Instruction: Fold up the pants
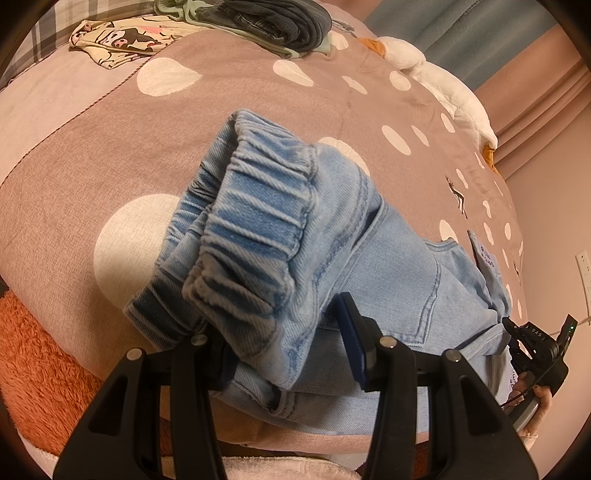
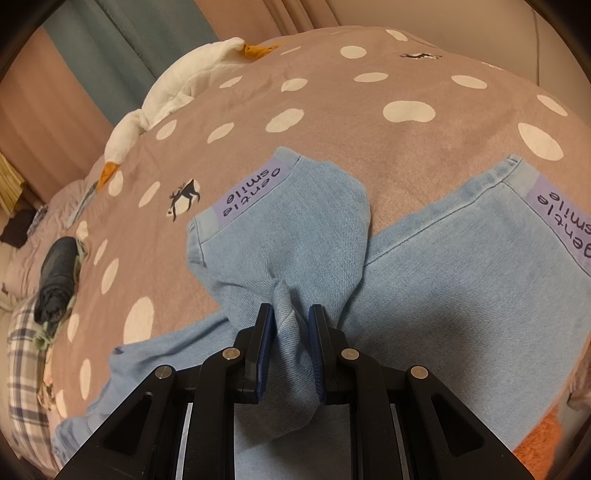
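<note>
Light blue denim pants [image 1: 332, 229] lie on a pink-brown bedspread with white dots [image 1: 92, 177]. In the left wrist view my left gripper [image 1: 288, 343] grips the elastic waistband end, which is bunched and lifted between its fingers. In the right wrist view my right gripper [image 2: 291, 332] is shut on a pinched fold of a pant leg [image 2: 291, 236] near its cuff with a purple "gentle smile" label [image 2: 251, 192]. The other leg [image 2: 461, 266] lies flat to the right. The right gripper also shows in the left wrist view [image 1: 535, 347] at the far right.
A pile of dark folded clothes [image 1: 266, 22] and a cartoon-print garment [image 1: 122, 37] sit at the bed's far end. A white plush goose [image 2: 173, 96] lies along the bed's edge. An orange fuzzy blanket [image 1: 33, 369] lies at the near edge.
</note>
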Available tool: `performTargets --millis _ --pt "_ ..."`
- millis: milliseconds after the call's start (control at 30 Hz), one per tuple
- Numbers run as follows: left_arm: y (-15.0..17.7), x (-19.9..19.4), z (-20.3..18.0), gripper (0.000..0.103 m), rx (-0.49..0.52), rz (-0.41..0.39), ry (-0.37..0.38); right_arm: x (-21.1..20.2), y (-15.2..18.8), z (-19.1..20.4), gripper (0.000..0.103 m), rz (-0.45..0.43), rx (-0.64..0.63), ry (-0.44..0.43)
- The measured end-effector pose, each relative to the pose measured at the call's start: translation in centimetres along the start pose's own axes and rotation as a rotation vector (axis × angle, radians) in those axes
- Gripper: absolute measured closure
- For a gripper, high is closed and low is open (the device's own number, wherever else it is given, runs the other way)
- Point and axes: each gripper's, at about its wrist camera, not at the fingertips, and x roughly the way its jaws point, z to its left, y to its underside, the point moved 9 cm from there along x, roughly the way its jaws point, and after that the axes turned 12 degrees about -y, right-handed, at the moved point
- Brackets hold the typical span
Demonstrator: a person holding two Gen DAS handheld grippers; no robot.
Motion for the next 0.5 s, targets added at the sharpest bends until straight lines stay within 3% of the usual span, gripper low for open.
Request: performTargets --millis 133,167,300,500 --pt "-0.1 0.0 0.0 0.055 0.004 0.002 0.004 -0.6 -0.2 0.5 0.086 0.006 -0.027 0.032" --pt "0.0 0.0 0.0 0.055 0.004 0.001 0.003 -0.9 -0.2 0.6 0.082 0.008 -0.038 0.042" --pt "-0.1 0.0 -0.2 0.055 0.021 -0.001 0.008 -2.6 -0.7 1.7 0.049 -0.014 -0.121 0.097" --pt "-0.3 0.1 -0.2 0.054 0.035 0.003 0.016 -3.8 -2.1 4.7 0.043 -0.026 -0.234 0.064"
